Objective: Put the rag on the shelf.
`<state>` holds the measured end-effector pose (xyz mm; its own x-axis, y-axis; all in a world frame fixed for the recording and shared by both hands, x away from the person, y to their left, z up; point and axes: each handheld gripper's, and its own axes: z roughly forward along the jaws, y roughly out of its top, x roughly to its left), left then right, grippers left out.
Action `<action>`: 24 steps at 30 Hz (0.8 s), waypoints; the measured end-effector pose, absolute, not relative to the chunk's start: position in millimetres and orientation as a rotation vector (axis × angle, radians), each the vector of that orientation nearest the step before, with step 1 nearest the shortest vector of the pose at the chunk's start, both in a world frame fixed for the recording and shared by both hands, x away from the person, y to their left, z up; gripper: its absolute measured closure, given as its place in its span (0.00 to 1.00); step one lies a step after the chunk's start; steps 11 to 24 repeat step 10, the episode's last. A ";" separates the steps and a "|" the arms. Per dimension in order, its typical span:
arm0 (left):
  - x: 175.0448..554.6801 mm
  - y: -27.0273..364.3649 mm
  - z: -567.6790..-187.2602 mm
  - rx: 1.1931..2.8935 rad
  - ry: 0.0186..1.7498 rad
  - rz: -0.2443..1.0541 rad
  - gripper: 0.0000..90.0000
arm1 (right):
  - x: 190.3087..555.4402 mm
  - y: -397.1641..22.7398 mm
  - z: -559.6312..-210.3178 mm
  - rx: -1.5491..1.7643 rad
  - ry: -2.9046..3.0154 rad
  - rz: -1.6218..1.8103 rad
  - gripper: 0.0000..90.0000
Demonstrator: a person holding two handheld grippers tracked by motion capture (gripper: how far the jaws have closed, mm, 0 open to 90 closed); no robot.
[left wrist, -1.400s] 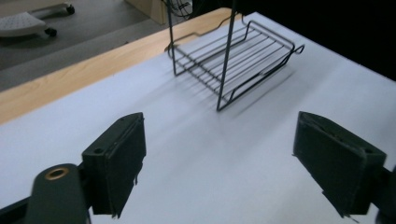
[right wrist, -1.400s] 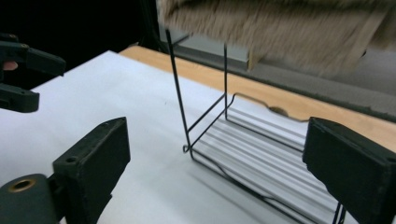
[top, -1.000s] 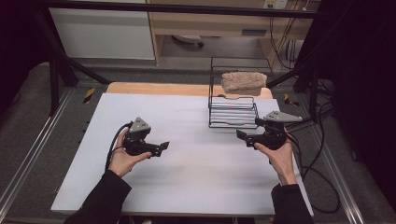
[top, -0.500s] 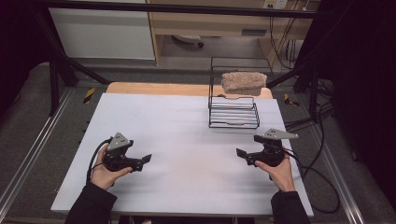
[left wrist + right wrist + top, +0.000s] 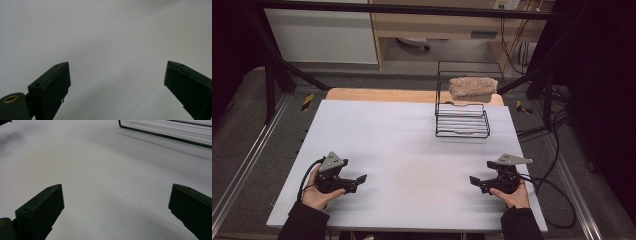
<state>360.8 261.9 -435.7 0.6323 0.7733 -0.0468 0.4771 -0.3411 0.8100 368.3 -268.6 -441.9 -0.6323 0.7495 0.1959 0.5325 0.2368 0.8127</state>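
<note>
The left tool [image 5: 360,178] sat low over the near left part of the white table [image 5: 402,150], held in the person's left hand [image 5: 317,192], its jaws spread wide with nothing between them; in the left gripper view the two black jaws stood far apart over bare white surface. The right tool [image 5: 474,181] mirrored it at the near right, gripped by the right hand [image 5: 512,195], jaws likewise spread and holding nothing. Both tools pointed inward toward each other, well apart.

At the far right of the table stood a black wire rack [image 5: 462,120], and its lower edge crossed the top of the right gripper view [image 5: 165,131]. A tan, rough-textured block [image 5: 473,88], possibly a sponge or stone, rested on the rack's upper tier. Black cables [image 5: 552,165] trailed off the table's right side.
</note>
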 end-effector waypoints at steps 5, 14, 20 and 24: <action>359.0 265.3 -439.5 2.012 0.986 0.439 0.07 | 366.7 -267.5 -445.3 1.209 2.293 1.347 0.01; 358.3 267.4 -441.3 2.009 0.994 0.446 0.07 | 366.6 -267.6 -445.3 1.211 2.300 1.341 0.01; 358.3 267.4 -441.3 2.009 0.994 0.446 0.07 | 366.6 -267.6 -445.3 1.211 2.300 1.341 0.01; 358.3 267.4 -441.3 2.009 0.994 0.446 0.07 | 366.6 -267.6 -445.3 1.211 2.300 1.341 0.01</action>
